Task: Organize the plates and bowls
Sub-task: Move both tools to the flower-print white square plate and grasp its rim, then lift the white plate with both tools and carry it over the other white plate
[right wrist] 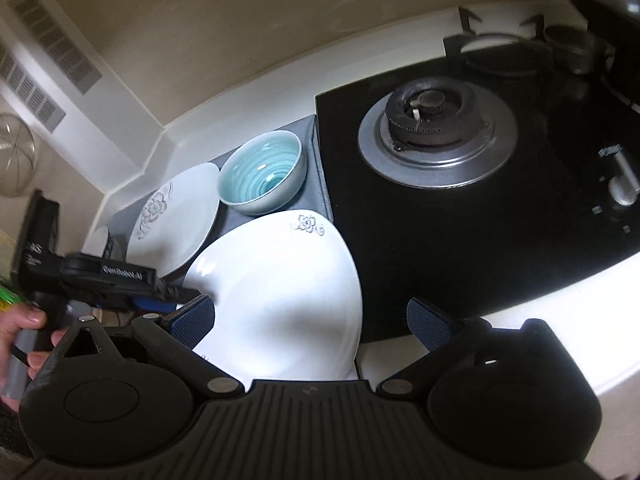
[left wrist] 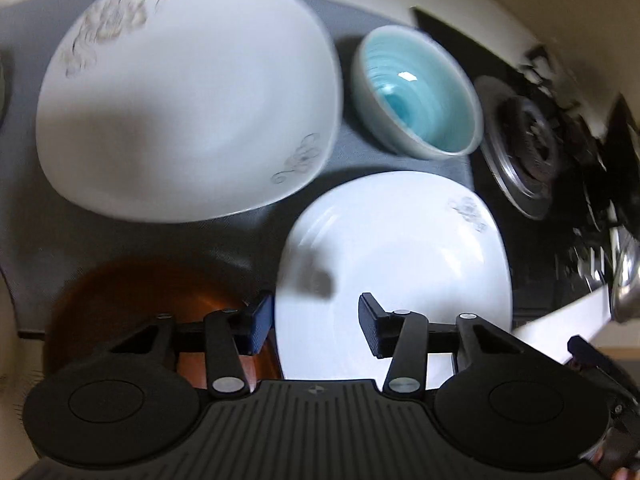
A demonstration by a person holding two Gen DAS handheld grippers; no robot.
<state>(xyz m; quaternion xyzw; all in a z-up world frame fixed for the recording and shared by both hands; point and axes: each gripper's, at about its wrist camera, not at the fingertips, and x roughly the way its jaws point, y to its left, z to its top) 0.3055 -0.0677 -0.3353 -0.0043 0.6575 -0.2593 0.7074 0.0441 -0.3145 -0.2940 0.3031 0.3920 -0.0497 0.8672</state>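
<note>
the left gripper (left wrist: pixel 316 320) is hanging with its jaws parted and nothing between them, its blue pads straddling the near rim of a white plate (left wrist: pixel 400 276) from above; whether the pads are touching the rim i cannot tell. this near white plate, with a small floral mark at its 1 o'clock edge, is lying on a grey mat (left wrist: pixel 352 160). at 11 o'clock from it, a larger white plate (left wrist: pixel 188 104) with floral marks is sitting on the same mat, blurred. at 12 o'clock from the near plate, a teal bowl (left wrist: pixel 416 92) is standing upright, just beside both plates. at 9 o'clock from the near plate, under the left finger, an amber brown dish (left wrist: pixel 132 296) is showing, partly hidden by the gripper.

in the right wrist view, the right gripper (right wrist: pixel 312 316) is also standing wide open and holding nothing, with the near white plate (right wrist: pixel 280 300) lying between its spread fingers, closer to the left one. the teal bowl (right wrist: pixel 262 176) is sitting at 12 o'clock from that plate, and the larger plate (right wrist: pixel 176 216) at 10 o'clock. a black gas hob (right wrist: pixel 480 220) with a round burner (right wrist: pixel 434 120) is filling the 2 o'clock side, the mat butting against its edge. the left gripper's body (right wrist: pixel 108 276) is reaching in at 9 o'clock, a hand (right wrist: pixel 28 336) gripping its handle.
</note>
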